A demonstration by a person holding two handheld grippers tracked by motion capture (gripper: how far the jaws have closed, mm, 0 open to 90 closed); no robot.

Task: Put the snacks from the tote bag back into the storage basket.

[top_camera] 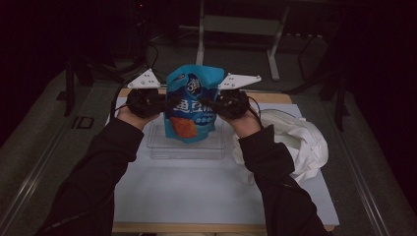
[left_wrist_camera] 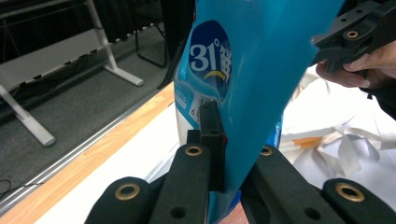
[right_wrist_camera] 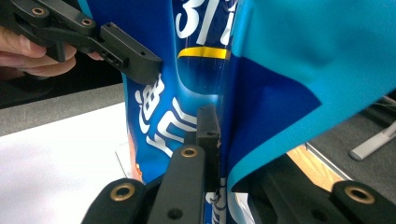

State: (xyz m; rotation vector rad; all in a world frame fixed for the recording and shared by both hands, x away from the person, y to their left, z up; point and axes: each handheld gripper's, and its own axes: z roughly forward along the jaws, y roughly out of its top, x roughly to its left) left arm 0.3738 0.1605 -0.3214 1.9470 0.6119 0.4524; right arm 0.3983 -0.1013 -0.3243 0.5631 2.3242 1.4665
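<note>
Tools, left (top_camera: 164,103) and right (top_camera: 209,104), clamp the snack bag (top_camera: 191,105), hiding its edges.

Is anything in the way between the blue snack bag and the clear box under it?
Nothing visible is. The blue snack bag hangs between the left hand-held gripper and the right hand-held gripper, both shut on its edges, right above the clear box. The white cloth lies off to the side.

snack bag (top_camera: 189,105) top cut off, gripper views; hides clear tray (top_camera: 162,147) back wall; print blurred
</note>
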